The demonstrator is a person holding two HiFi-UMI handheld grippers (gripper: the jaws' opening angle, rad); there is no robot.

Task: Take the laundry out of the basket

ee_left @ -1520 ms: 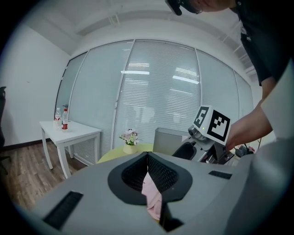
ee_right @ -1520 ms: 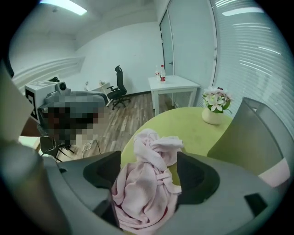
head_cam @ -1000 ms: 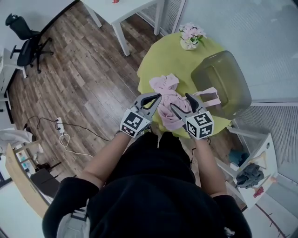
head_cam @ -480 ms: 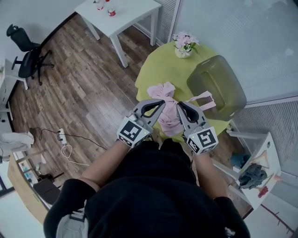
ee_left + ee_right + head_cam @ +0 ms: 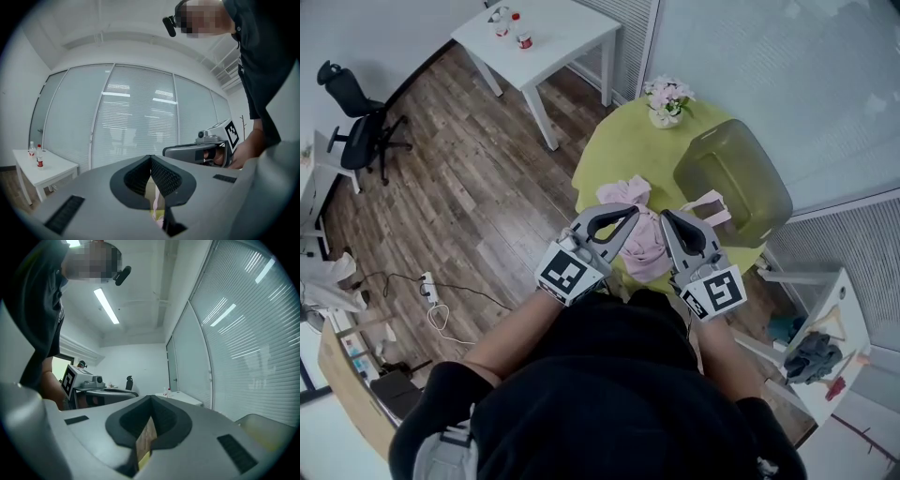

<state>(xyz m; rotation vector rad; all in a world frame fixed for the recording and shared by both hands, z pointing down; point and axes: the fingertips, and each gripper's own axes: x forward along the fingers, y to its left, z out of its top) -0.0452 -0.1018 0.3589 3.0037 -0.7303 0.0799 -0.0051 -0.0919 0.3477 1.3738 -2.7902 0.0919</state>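
Note:
A pile of pink laundry (image 5: 642,239) lies on the round yellow-green table (image 5: 623,150), with one pink piece (image 5: 712,201) at the mouth of the olive basket (image 5: 733,178). The basket rests on the table's right side. My left gripper (image 5: 632,212) is shut and empty, held above the near left of the pile. My right gripper (image 5: 667,217) is shut too, with nothing in it, just right of the pile. In the left gripper view the jaws (image 5: 151,157) meet, and the right gripper (image 5: 201,150) shows beside them. The right gripper view shows its own jaws (image 5: 151,398) together.
A vase of pink flowers (image 5: 666,98) stands at the table's far edge. A white side table (image 5: 539,33) with bottles is beyond it. An office chair (image 5: 361,127) and cables (image 5: 431,291) are on the wood floor at left. A rack with clothes (image 5: 811,352) stands at right.
The right gripper's jaws were open over the pink pile and have shut with nothing in them. Both grippers have drawn back toward the person. The laundry has stayed on the table.

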